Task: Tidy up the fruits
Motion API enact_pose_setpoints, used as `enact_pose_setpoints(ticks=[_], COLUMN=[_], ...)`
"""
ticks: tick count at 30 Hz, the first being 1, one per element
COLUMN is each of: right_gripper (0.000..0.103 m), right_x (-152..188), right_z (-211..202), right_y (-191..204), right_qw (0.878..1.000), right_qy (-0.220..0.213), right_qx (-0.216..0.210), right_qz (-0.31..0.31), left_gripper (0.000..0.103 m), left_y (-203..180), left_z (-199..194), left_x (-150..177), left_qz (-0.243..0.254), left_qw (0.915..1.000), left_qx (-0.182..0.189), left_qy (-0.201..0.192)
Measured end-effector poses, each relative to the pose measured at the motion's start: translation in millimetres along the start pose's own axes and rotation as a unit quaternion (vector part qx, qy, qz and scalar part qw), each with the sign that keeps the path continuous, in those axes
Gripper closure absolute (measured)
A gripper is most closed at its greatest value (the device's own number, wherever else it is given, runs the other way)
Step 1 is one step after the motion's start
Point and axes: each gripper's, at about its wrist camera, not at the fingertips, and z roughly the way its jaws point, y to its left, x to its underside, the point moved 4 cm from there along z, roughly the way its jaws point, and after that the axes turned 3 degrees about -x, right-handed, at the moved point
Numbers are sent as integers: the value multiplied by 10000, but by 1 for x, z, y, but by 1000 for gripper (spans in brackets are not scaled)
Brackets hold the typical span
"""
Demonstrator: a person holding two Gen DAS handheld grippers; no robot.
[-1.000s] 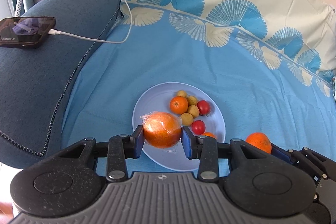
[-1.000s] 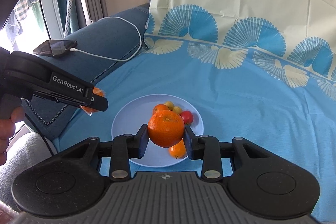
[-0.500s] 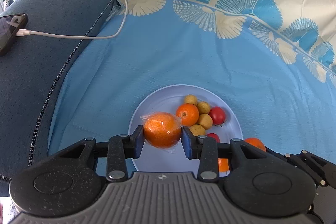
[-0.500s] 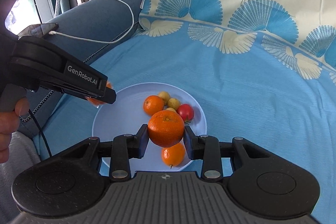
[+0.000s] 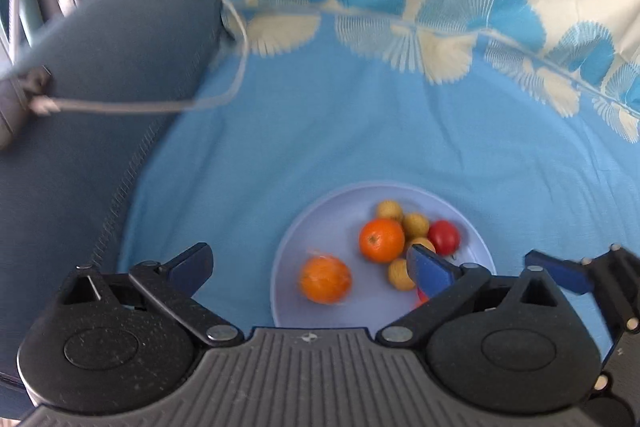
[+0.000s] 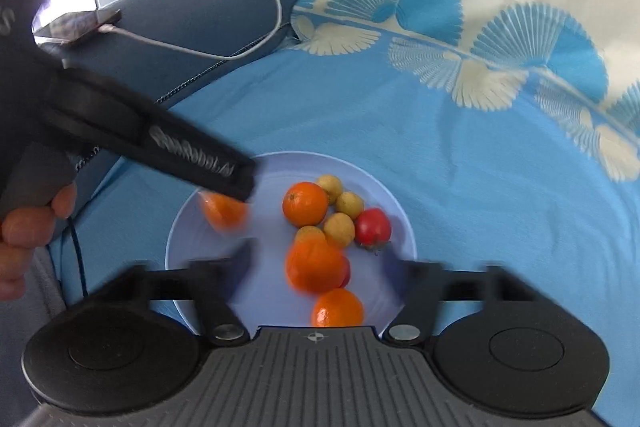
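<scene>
I'm opening both grippers – left (image 5: 310,265), right (image 6: 324,263) – over the plate (image 5: 332,203) so each orange drops in: wrapped one (image 5: 326,279) at seven o'clock, bare one (image 6: 316,265) near centre.

A blue fan-patterned sheet (image 5: 328,131) (over a bed) carries a pale plate (image 5: 320,227); fruit fills it.
</scene>
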Motion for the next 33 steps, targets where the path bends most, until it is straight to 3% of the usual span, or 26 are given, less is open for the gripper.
enact_pose_setpoints(ticks=[3,13,23,33], right_gripper=[13,6,1,1], right_x=[2,27,40,58], right_z=[-12,-72,-137,-177], right_y=[4,9,27,34], right_qw=[9999,9976,9951,9917], right_qy=[-54,126,-455,-747], right_qx=[47,205,517,733], right_qz=[-141,644,713,743], left_gripper=[0,0,0,0], left_y=[3,23,22,13], left_z=[-14,-74,-124,-156], left_x=[8,54,76,96], left_qz=[129,-335,-376,-260], left_qw=[9998,9988,9993,9994], left_qx=[-143,-39,-20,0], left_qy=[67,345,12,-245])
